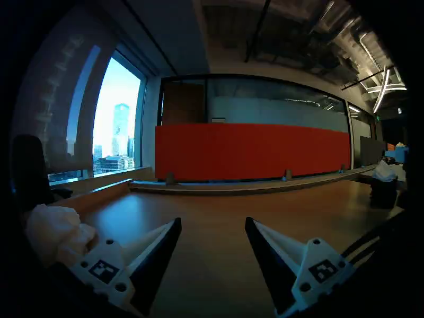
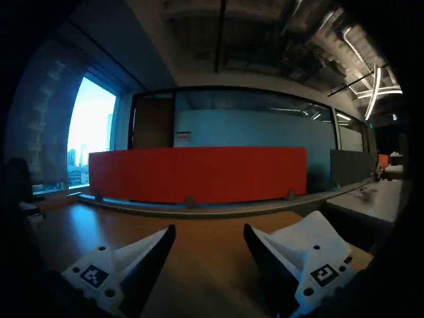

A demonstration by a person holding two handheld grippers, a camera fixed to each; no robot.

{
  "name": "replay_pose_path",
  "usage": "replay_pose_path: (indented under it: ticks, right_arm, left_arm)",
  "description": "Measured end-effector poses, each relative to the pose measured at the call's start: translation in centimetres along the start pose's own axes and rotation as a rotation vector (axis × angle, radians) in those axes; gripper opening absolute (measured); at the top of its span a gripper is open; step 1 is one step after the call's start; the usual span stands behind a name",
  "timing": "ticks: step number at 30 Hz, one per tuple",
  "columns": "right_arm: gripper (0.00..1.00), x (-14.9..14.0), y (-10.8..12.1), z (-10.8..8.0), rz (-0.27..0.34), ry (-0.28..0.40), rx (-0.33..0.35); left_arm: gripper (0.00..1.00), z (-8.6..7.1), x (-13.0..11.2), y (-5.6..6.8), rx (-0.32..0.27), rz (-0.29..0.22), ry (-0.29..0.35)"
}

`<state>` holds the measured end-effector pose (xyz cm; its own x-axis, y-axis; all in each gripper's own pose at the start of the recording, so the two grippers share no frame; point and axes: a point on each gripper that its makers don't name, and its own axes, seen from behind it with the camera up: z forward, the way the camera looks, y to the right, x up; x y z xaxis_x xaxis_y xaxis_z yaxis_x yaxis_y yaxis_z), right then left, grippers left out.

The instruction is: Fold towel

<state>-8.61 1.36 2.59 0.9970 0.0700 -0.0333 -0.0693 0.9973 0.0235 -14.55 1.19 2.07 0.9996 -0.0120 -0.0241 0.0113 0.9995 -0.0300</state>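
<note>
now, left tongs (image 1: 212, 220) parted, right tongs (image 2: 209, 227) parted

I see my right gripper (image 2: 209, 229), its 2 fingers spread wide above the wooden desk (image 2: 206, 265); a red divider panel (image 2: 196, 174) stands ahead, a bright window (image 2: 87, 138) off its left.

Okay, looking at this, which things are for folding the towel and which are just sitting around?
For the job:
- crumpled white cloth, likely the towel, beside the left gripper
- left gripper, open
- right gripper, open
- wooden table

Just lying about:
- red partition
- black chair
- dark bin with something white on top
</note>
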Motion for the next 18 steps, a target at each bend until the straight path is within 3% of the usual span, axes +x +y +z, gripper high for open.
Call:
replay_pose_path:
  ticks: [6,18]
  right_arm:
    - [0.99,-1.8,0.3,0.0,0.02,0.009,-0.01]
    - [0.99,-4.1,0.7,-0.2,-0.008,0.021,-0.023]
  left_arm:
    - [0.89,0.0,0.0,0.0,0.0,0.0,0.0]
    - [0.89,0.0,-0.1,0.0,0.0,0.0,0.0]
